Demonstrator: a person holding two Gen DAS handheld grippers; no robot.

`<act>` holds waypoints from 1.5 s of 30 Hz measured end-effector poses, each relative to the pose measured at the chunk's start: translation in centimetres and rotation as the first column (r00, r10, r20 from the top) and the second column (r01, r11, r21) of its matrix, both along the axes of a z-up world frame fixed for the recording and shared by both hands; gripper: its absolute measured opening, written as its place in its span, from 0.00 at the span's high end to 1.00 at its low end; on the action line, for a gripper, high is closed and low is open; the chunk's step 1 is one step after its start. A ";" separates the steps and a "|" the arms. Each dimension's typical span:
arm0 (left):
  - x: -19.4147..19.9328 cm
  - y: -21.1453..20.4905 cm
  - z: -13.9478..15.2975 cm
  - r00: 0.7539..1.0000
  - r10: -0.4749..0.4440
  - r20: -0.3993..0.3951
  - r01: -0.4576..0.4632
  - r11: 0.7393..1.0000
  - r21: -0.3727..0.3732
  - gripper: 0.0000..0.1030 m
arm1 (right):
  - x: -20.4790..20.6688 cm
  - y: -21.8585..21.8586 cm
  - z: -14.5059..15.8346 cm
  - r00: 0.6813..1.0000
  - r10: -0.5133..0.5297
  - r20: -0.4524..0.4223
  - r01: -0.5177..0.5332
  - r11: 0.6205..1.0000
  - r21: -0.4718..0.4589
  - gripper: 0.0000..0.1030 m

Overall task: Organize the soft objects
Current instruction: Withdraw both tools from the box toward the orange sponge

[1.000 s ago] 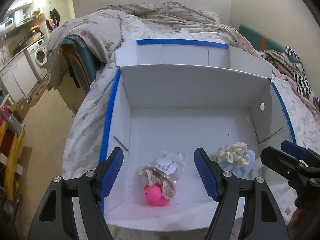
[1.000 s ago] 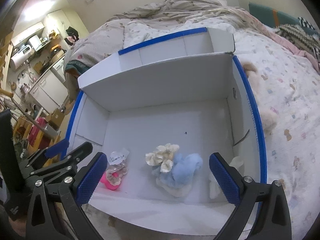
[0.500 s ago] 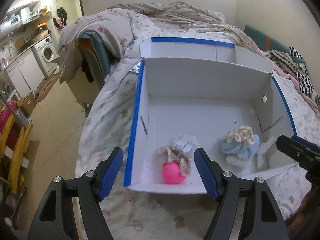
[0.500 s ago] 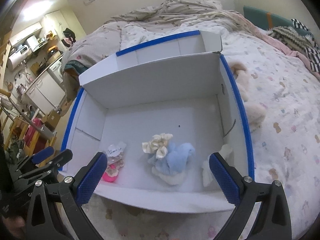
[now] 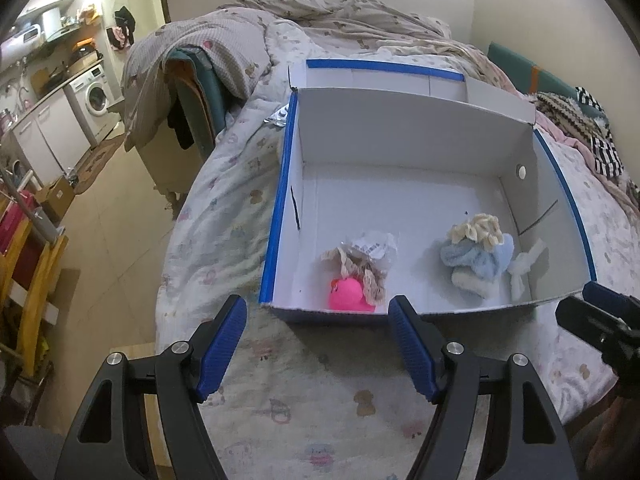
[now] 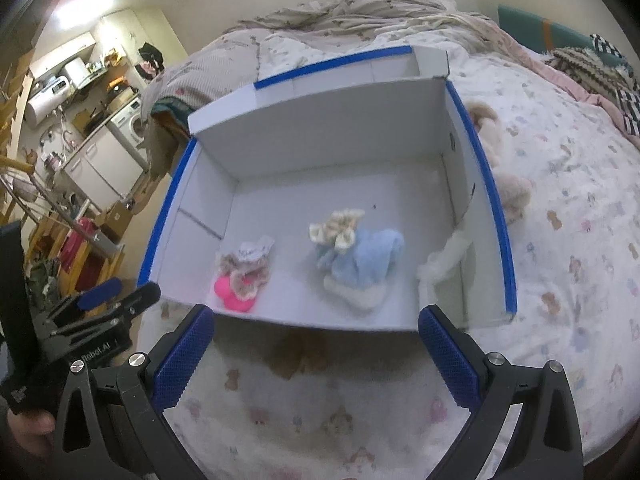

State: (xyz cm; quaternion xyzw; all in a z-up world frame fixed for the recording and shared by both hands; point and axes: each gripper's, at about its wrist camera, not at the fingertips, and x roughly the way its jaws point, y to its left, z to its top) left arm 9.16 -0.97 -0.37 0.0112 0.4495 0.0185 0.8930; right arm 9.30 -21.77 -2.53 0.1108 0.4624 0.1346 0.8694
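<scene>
A white box with blue-taped rims (image 5: pixel 280 200) (image 6: pixel 496 216) lies open on the bed. Inside it lie a pink soft toy (image 5: pixel 349 298) (image 6: pixel 232 294) under a lacy scrunchie in a plastic bag (image 5: pixel 360 258) (image 6: pixel 248 264), a light-blue fluffy pile topped by a cream scrunchie (image 5: pixel 476 252) (image 6: pixel 356 256), and a white cloth (image 5: pixel 524 264) (image 6: pixel 444 256) by the right wall. My left gripper (image 5: pixel 318 350) is open and empty above the bedspread in front of the box. My right gripper (image 6: pixel 316 356) is open and empty too, also in front of the box.
The patterned bedspread (image 5: pixel 304 408) (image 6: pixel 568 248) surrounds the box. A beige plush toy (image 6: pixel 508 188) lies outside the box's right wall. Rumpled blankets (image 5: pixel 328 12) are piled behind. The bed's left edge drops to the floor (image 5: pixel 108 248) beside shelves and a washing machine (image 5: pixel 94 96).
Both grippers have pulled back from over the box to in front of its near wall. The objects inside have not moved.
</scene>
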 end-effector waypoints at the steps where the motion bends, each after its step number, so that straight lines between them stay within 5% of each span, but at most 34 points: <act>1: -0.2 0.0 -0.1 1.000 0.003 -0.002 -0.003 1.000 0.001 0.31 | -0.3 0.0 -0.2 1.000 0.000 -0.006 -0.001 1.000 -0.007 0.00; 9: -0.7 0.2 -1.3 0.999 0.016 -0.046 -0.017 1.000 -0.015 0.31 | -0.9 -1.2 -1.8 0.994 -0.069 -0.086 0.071 0.997 0.020 0.00; 16: 0.1 -2.4 -4.9 0.974 -0.120 -0.194 0.100 0.989 -0.113 0.31 | 0.0 -1.8 -4.3 0.970 -0.119 -0.212 0.128 0.991 0.031 0.00; 18: 0.4 -3.6 -6.1 0.957 -0.180 -0.227 0.148 0.978 -0.150 0.38 | 0.1 -1.9 -4.5 0.968 -0.125 -0.217 0.134 0.991 0.029 0.00; 20: 0.8 -5.1 -7.5 0.937 -0.236 -0.258 0.199 0.967 -0.162 0.59 | 0.1 -2.1 -4.6 0.967 -0.128 -0.222 0.138 0.990 0.032 0.00; 27: 2.6 -7.5 -10.9 0.902 -0.280 -0.328 0.233 0.956 -0.177 0.60 | 0.3 -3.0 -5.0 0.962 -0.126 -0.242 0.139 0.990 0.038 0.00; 31: 3.0 -8.3 -12.1 0.879 -0.321 -0.352 0.264 0.943 -0.201 0.73 | 0.3 -3.3 -5.6 0.957 -0.120 -0.264 0.132 0.991 0.025 0.00; 36: 3.0 -7.6 -12.3 0.877 -0.329 -0.350 0.249 0.935 -0.254 0.93 | 0.3 -3.1 -6.4 0.951 -0.110 -0.291 0.120 0.993 0.019 0.00; 45: 1.1 -3.7 -9.0 0.914 -0.279 -0.293 0.204 0.944 -0.260 0.94 | 0.8 -0.1 -7.9 0.955 -0.024 -0.295 0.008 0.999 -0.054 0.00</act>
